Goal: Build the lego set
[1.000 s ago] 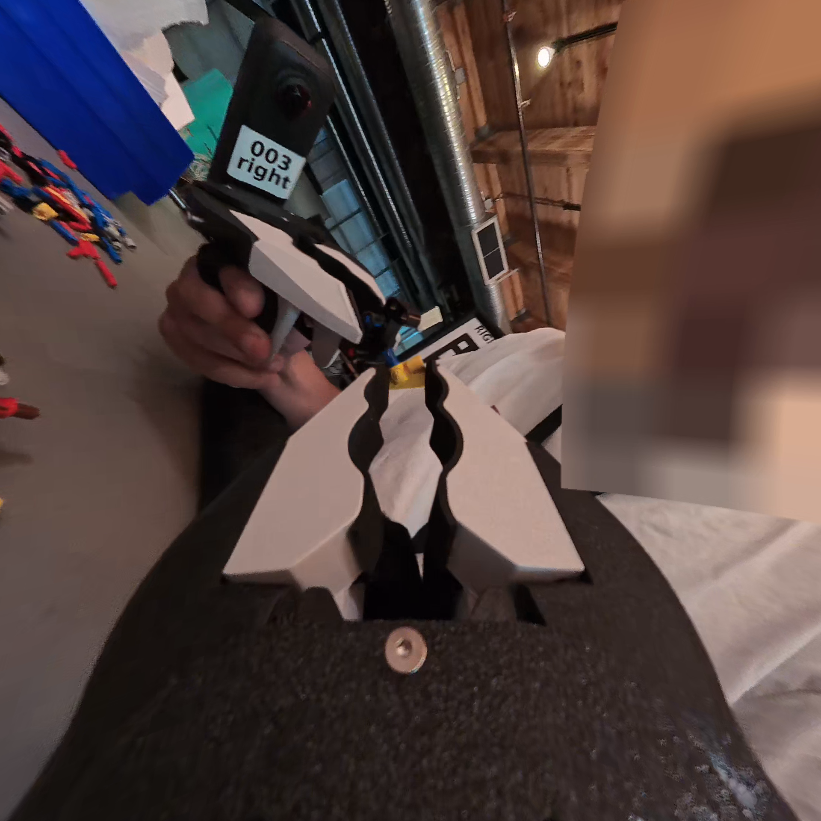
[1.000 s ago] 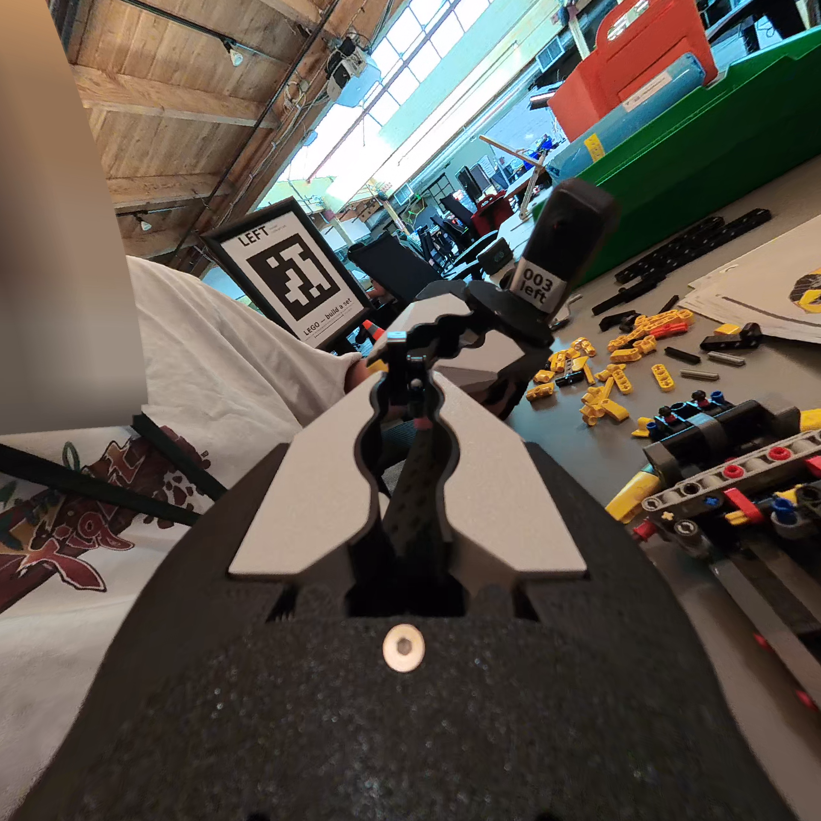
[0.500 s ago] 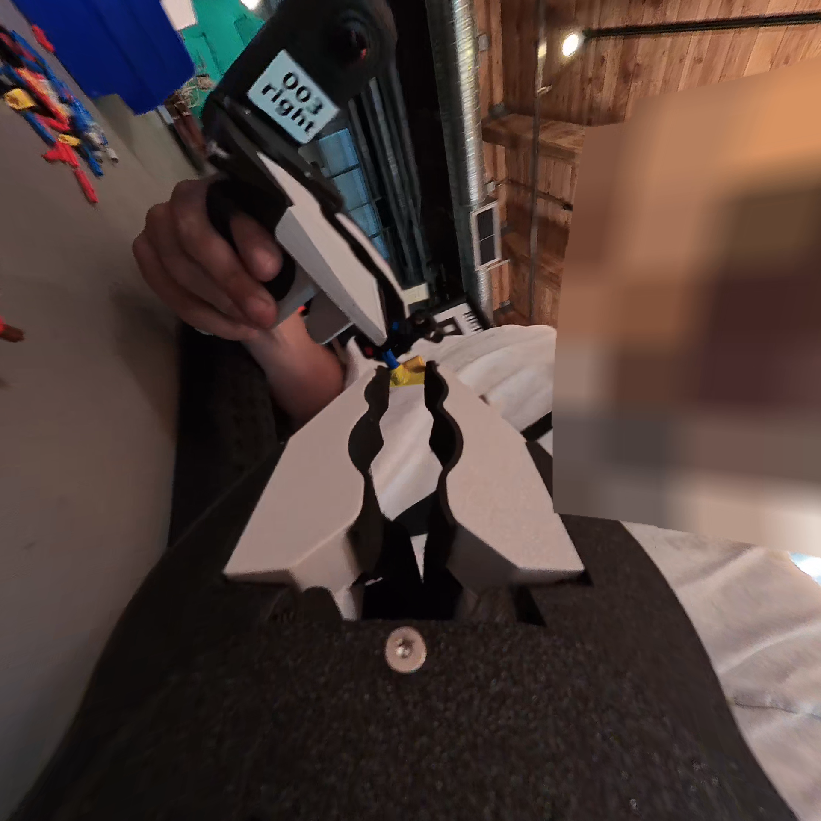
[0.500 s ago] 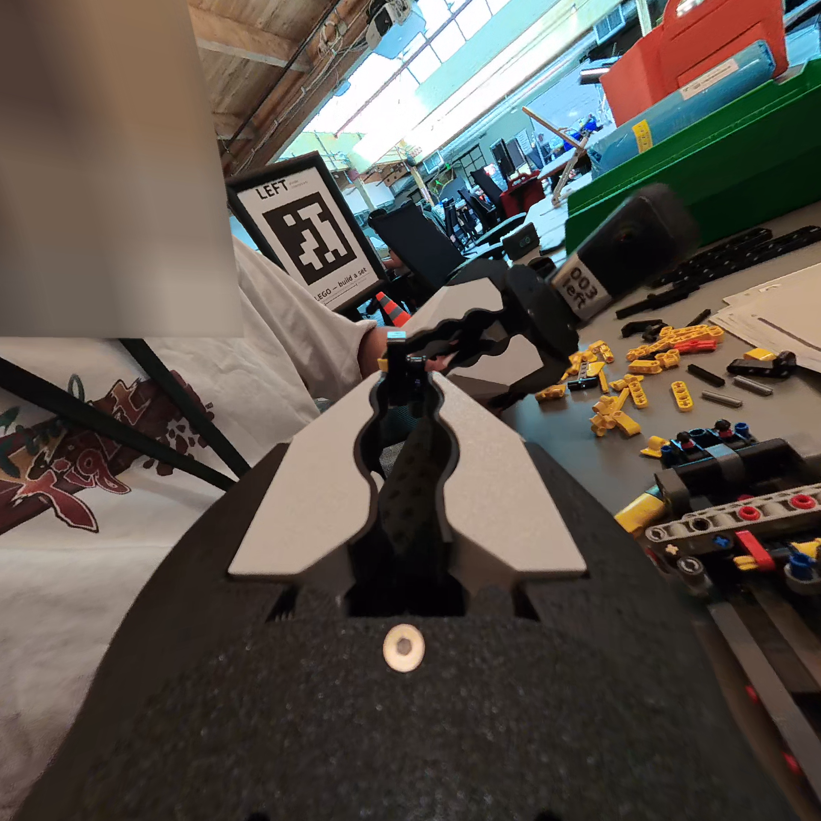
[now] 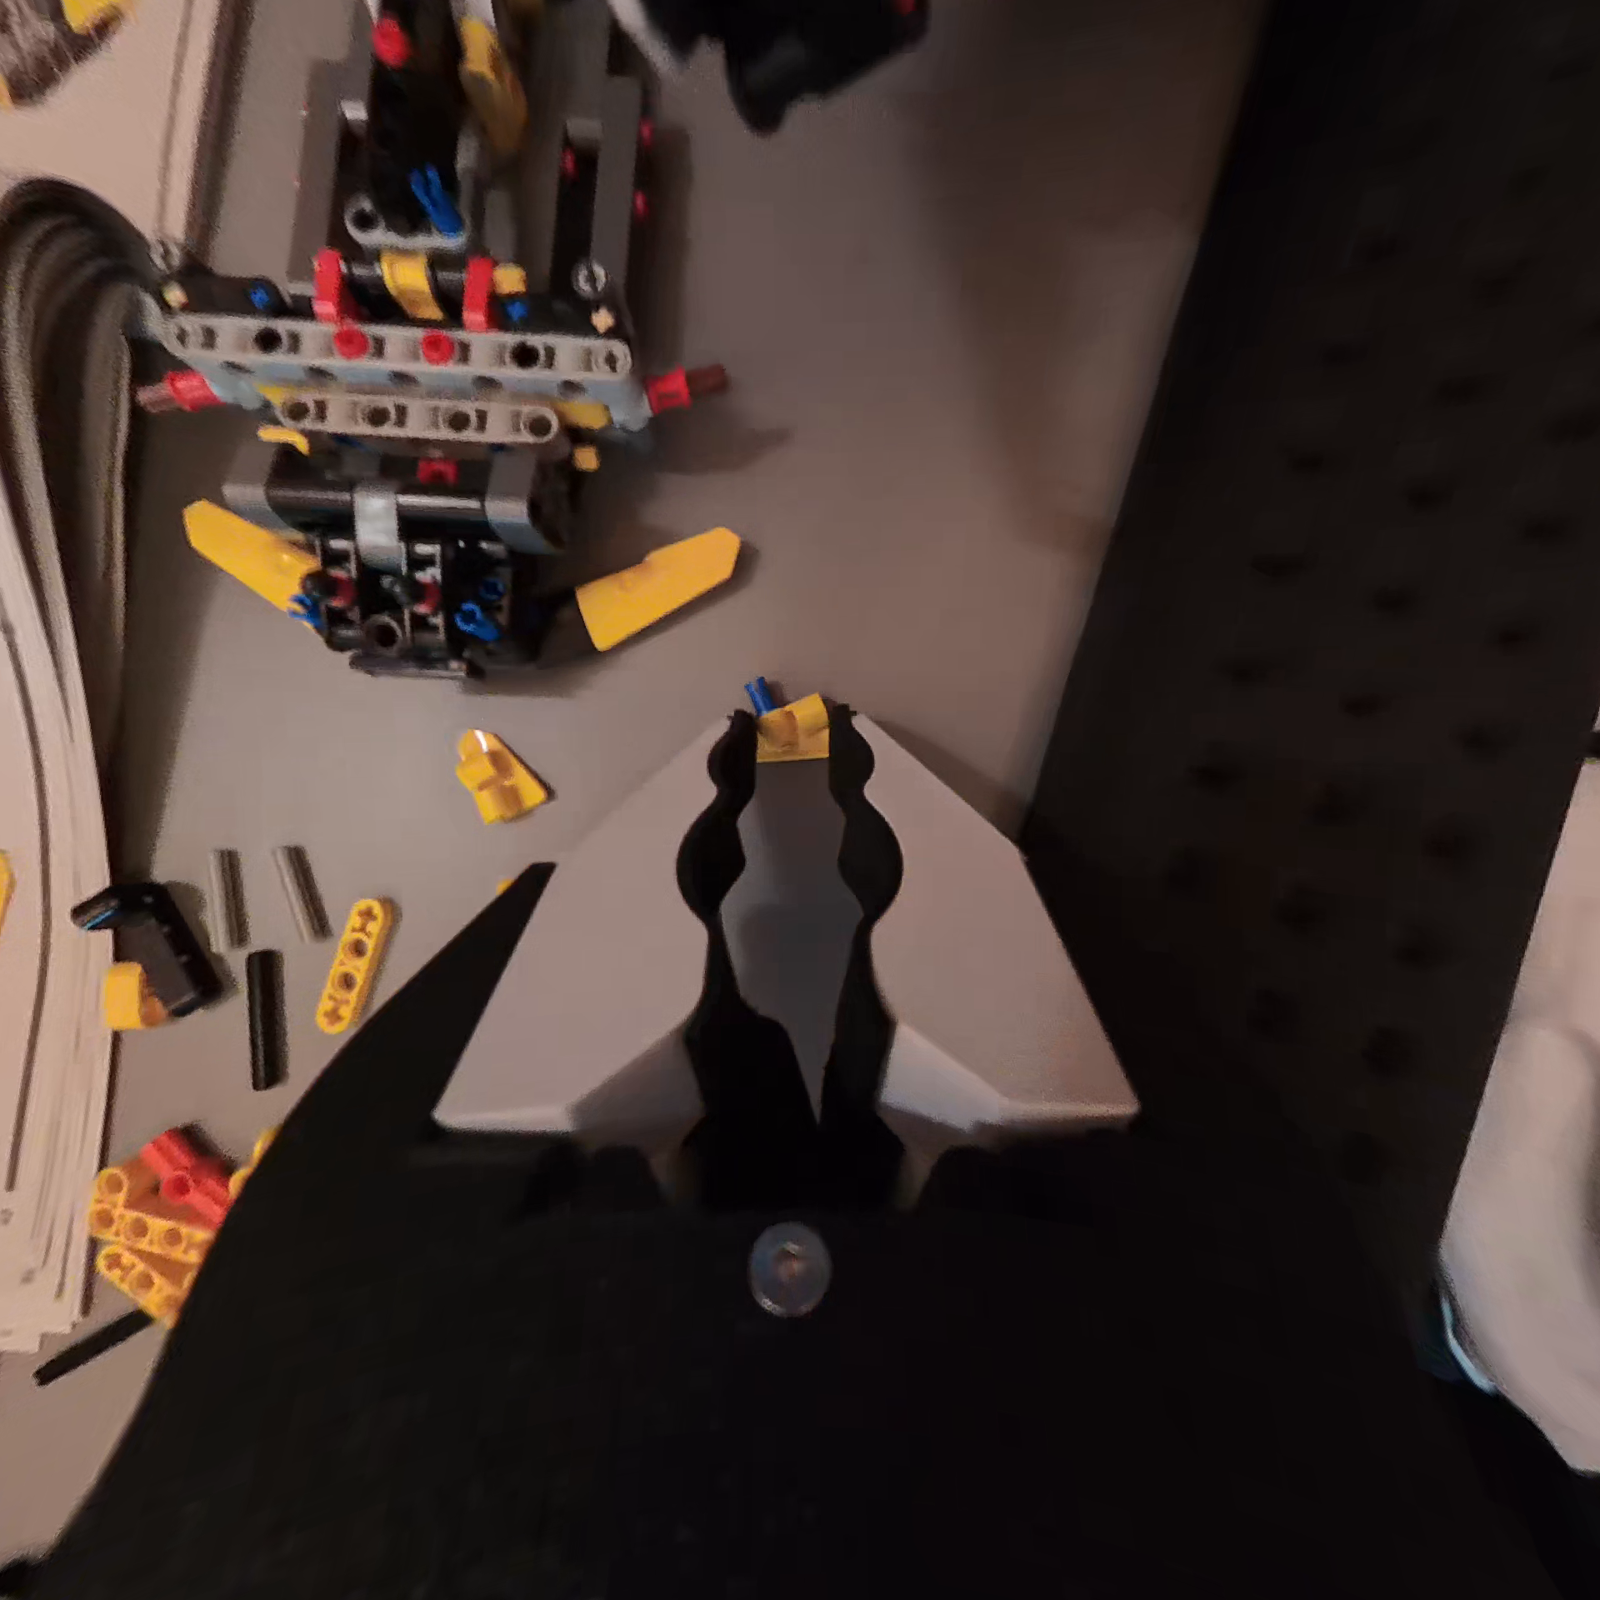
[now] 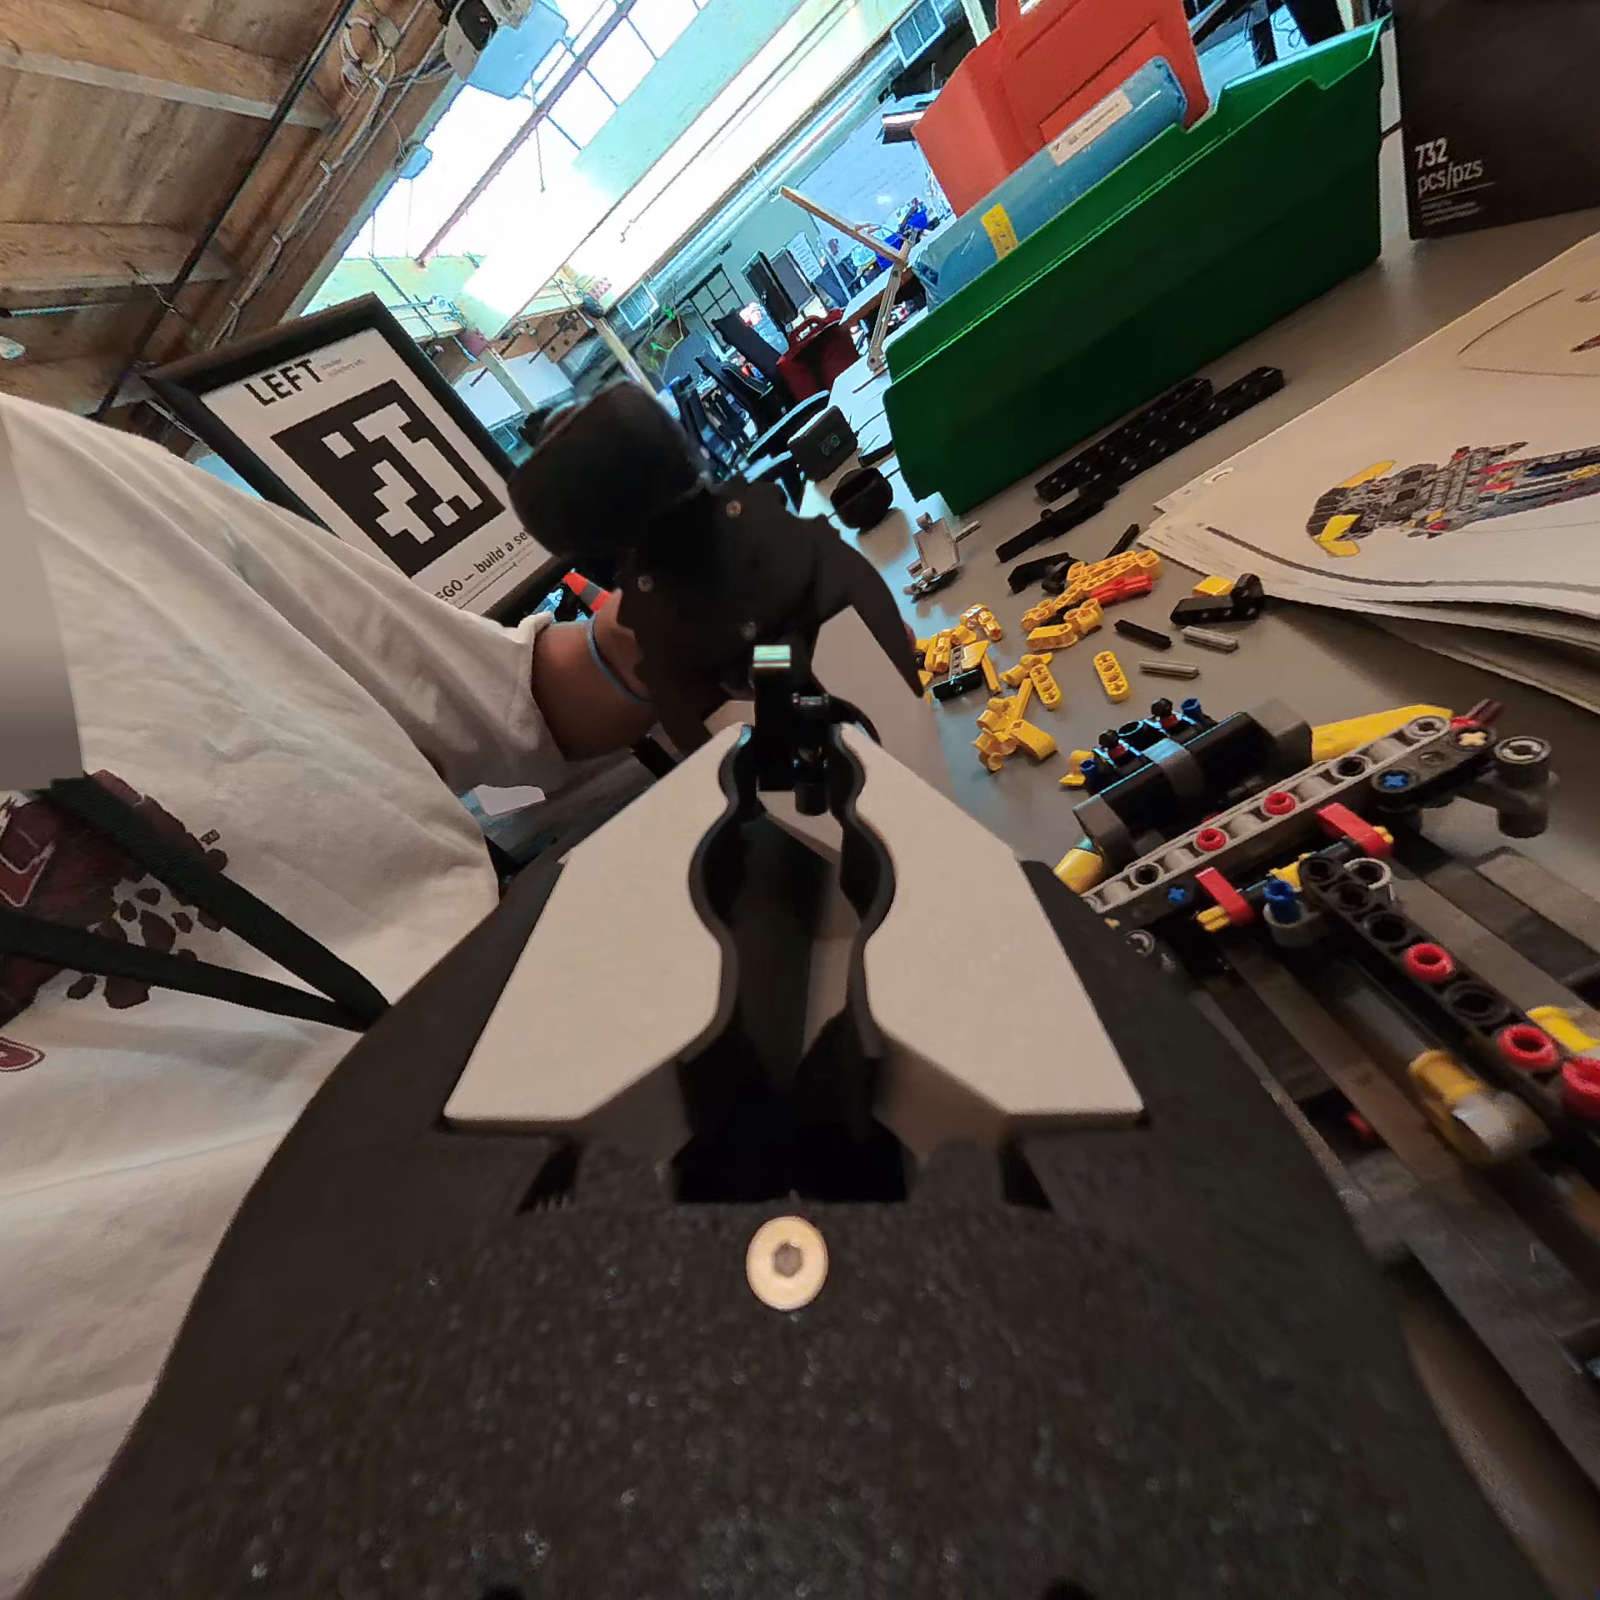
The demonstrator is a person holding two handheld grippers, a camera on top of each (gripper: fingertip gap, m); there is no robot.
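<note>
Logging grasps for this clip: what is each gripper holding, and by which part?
The left gripper pinches a small yellow piece by its sides, blue pin protruding. The right gripper clamps a black piece by its lower end.

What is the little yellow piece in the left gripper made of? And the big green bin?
The little yellow piece, pinched in the left gripper, looks like hard moulded plastic with a smooth surface: solid colour, crisp edges, a blue pin sticking out. The green bin also looks like plastic, glossy, since light glints along its rim. Neither can be told for sure from looks alone.
</note>
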